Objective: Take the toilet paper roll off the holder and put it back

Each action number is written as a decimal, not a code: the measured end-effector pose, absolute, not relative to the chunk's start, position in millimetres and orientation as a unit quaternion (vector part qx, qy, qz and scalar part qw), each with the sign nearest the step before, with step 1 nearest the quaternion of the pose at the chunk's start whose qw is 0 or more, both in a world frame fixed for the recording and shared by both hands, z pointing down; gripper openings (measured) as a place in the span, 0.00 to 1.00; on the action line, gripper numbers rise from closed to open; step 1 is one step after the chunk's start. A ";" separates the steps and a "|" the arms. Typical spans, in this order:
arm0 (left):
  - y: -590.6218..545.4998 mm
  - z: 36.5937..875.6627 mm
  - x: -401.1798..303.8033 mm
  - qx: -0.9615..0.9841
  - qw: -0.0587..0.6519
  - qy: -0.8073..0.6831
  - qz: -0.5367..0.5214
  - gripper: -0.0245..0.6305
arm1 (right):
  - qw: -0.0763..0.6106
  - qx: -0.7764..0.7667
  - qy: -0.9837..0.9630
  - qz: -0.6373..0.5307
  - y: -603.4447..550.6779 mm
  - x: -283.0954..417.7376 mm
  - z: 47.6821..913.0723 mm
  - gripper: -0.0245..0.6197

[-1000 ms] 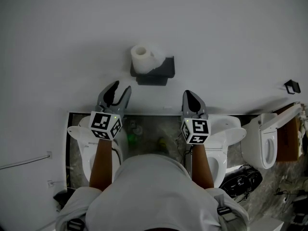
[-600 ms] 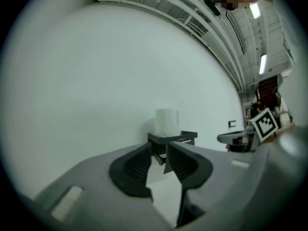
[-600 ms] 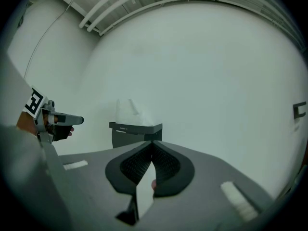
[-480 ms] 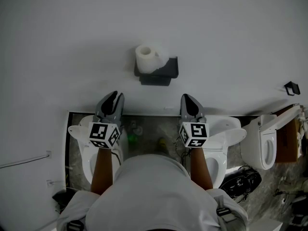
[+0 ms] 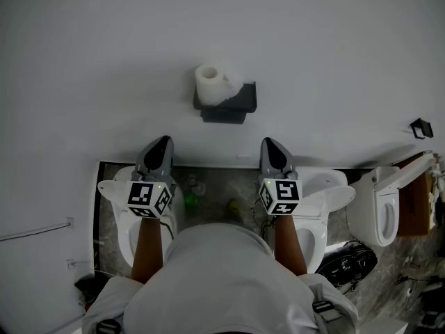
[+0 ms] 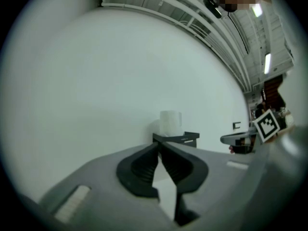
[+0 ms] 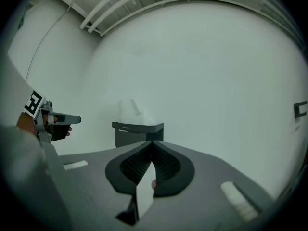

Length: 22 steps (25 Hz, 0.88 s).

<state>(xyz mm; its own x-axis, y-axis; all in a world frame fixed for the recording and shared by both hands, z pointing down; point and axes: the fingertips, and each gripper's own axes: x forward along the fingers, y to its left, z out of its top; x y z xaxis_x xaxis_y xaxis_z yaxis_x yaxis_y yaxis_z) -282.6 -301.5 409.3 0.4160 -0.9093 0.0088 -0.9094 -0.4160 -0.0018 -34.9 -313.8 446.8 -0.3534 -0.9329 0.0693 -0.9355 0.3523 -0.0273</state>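
While the toilet paper roll [image 5: 209, 82] sits on top of the dark holder [image 5: 233, 106] on the wall | left gripper [image 5: 162, 143] hangs below it, well apart, jaws closing, tips nearly touching, nothing between them | right gripper [image 5: 270, 145] pinched together, also empty, level with the left

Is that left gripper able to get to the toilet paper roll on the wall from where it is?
Probably yes: nothing stands between the left gripper and the toilet paper roll on its holder. Its empty jaws are closing, though, so they must reopen.
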 end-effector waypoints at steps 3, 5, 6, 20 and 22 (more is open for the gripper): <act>-299.8 408.3 -278.9 0.842 0.000 -0.540 0.003 0.05 | 0.019 0.564 -0.825 0.033 -310.4 -33.7 447.4 0.04; -297.9 408.6 -276.9 0.842 0.001 -0.539 0.004 0.04 | 0.019 0.565 -0.824 0.034 -308.0 -31.3 447.8 0.04; -296.9 409.0 -275.9 0.842 0.001 -0.539 0.004 0.04 | 0.018 0.566 -0.823 0.035 -306.7 -29.9 447.9 0.04; -287.5 409.6 -272.2 0.839 0.000 -0.545 0.009 0.04 | 0.017 0.563 -0.826 0.031 -299.3 -23.4 447.0 0.04; -287.0 409.8 -272.8 0.838 0.000 -0.546 0.009 0.04 | 0.017 0.562 -0.826 0.031 -299.6 -23.5 447.2 0.04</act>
<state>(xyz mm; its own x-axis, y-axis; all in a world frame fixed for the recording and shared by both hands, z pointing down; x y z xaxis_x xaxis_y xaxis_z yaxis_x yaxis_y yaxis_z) -272.8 -287.0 409.8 0.4047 -0.9143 0.0152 -0.9143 -0.4049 -0.0093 -23.5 -299.6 447.2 -0.3680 -0.9277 0.0630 -0.9298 0.3667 -0.0318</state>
